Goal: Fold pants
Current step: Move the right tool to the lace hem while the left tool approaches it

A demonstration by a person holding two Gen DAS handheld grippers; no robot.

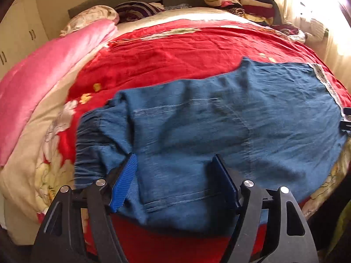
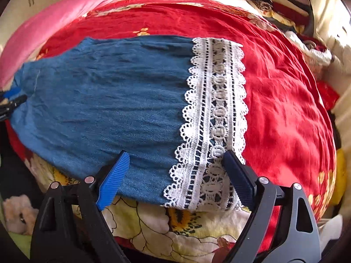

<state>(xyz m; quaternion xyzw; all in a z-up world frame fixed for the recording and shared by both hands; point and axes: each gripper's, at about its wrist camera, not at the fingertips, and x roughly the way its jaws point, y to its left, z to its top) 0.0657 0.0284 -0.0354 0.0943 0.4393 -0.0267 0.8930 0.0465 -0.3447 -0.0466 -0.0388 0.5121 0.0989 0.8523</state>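
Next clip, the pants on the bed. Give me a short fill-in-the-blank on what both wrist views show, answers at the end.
1. The blue pants lie flat on a ____ bedspread.
2. The leg hem under the right gripper is trimmed with white ____.
3. The jaws of the left gripper stand ____, pressing on no cloth.
4. Along the bed's far left side lies a ____ blanket.

Missing words: red; lace; open; pink
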